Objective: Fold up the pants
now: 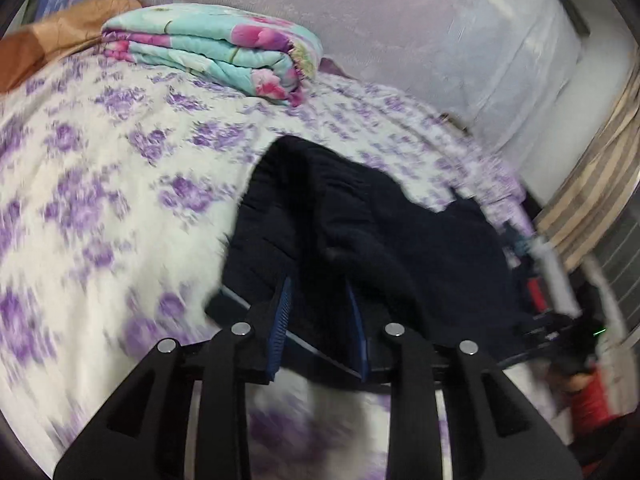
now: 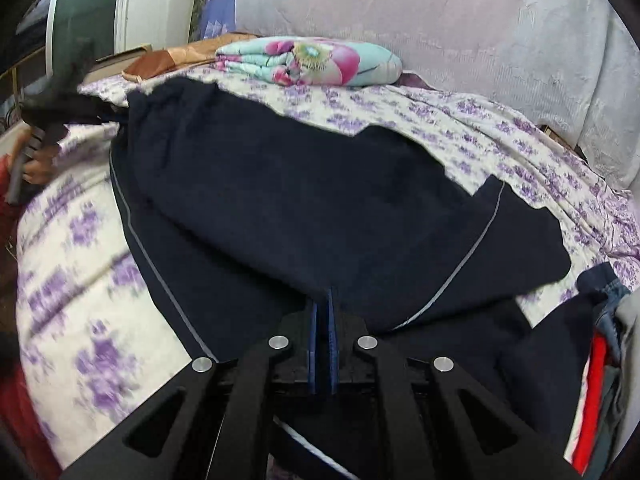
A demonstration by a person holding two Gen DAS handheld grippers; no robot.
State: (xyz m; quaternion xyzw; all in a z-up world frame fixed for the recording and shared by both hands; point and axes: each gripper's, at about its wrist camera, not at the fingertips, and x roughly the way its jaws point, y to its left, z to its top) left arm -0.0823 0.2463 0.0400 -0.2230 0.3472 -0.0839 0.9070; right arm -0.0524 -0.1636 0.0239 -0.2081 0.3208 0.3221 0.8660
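Observation:
Dark navy pants (image 2: 320, 208) with a thin grey side stripe lie on a bed with a purple-flowered sheet (image 2: 80, 248). My right gripper (image 2: 323, 300) is shut on an edge of the pants, blue pads pressed together. In the left wrist view my left gripper (image 1: 320, 292) has the pants (image 1: 360, 232) bunched between its blue pads, which stand a little apart around the thick cloth, lifting it off the sheet (image 1: 100, 200). The left gripper also shows at the left edge of the right wrist view (image 2: 60, 112), the right gripper at the right edge of the left wrist view (image 1: 560, 324).
A folded turquoise and pink quilt (image 1: 216, 52) lies at the head of the bed, also in the right wrist view (image 2: 312, 62). A pale headboard cover (image 2: 440, 12) rises behind. Other clothes (image 2: 600, 360) are piled at the right. A striped curtain (image 1: 592, 184) hangs on the right.

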